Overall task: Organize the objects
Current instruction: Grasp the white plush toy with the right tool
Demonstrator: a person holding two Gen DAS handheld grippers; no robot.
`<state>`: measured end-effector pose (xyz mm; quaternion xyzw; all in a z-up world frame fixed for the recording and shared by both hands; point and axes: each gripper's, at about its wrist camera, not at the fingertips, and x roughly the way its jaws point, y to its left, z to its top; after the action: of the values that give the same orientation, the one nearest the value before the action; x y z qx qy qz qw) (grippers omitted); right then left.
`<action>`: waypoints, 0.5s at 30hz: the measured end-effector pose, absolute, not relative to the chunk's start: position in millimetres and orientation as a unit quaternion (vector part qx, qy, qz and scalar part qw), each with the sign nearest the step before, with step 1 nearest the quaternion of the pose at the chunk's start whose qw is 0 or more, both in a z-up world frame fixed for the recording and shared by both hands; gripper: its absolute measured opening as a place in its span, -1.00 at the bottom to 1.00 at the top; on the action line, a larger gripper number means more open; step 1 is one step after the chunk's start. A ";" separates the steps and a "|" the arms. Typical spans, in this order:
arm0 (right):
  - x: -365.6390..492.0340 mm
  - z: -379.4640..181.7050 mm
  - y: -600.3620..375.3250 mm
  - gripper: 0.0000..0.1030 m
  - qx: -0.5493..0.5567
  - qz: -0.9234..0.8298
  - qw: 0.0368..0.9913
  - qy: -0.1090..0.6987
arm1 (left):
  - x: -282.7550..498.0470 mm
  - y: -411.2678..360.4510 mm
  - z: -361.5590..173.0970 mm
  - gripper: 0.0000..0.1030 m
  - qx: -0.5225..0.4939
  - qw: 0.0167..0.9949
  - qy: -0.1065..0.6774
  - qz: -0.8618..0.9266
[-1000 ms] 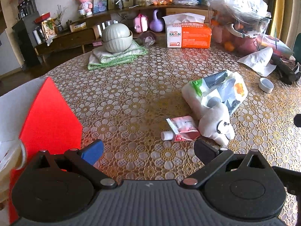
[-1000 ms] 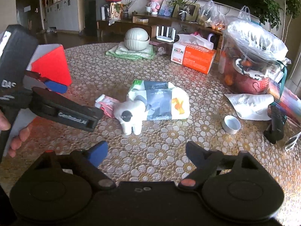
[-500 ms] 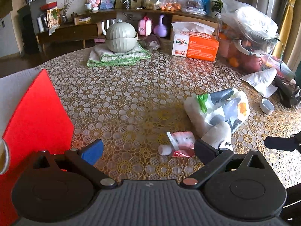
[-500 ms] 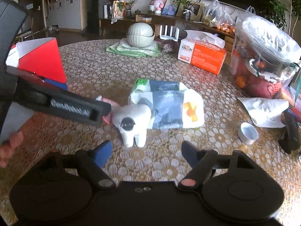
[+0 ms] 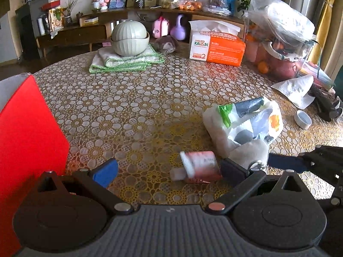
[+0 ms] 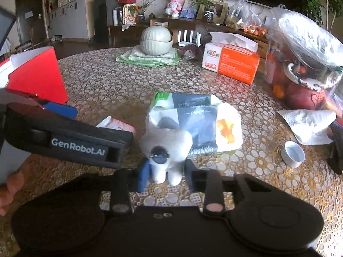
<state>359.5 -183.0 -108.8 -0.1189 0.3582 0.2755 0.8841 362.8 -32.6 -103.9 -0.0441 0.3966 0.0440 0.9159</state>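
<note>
The tooth-shaped plush toy has just been clamped low by the right gripper (left gripper gapes empty); it should be lifted straight up.

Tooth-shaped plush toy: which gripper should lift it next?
Right. The right gripper is already shut on the tooth-shaped plush toy, its jaws having just closed. The left gripper stands open and empty above the pink tube.

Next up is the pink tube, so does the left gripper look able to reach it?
Probably yes: the left gripper is open, the pink tube lies uncovered between its fingers, and only bare tablecloth separates them.
</note>
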 end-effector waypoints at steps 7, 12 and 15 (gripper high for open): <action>362.3 -111.1 -200.8 -0.39 -0.118 0.263 0.885 0.366 | 360.3 -37.4 -109.3 0.99 -0.037 0.919 0.391 0.034; 359.1 -111.3 -204.3 -0.39 -0.117 0.264 0.884 0.366 | 357.1 -45.5 -111.4 0.99 -0.014 0.925 0.380 0.024; 358.5 -111.3 -204.6 -0.39 -0.117 0.264 0.884 0.366 | 357.2 -48.1 -113.8 0.97 -0.006 0.925 0.380 0.022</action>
<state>358.5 -204.6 -111.3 -0.1169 0.3662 0.2645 0.8845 357.2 -48.1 -113.8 -0.0055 0.3805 0.0216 0.9245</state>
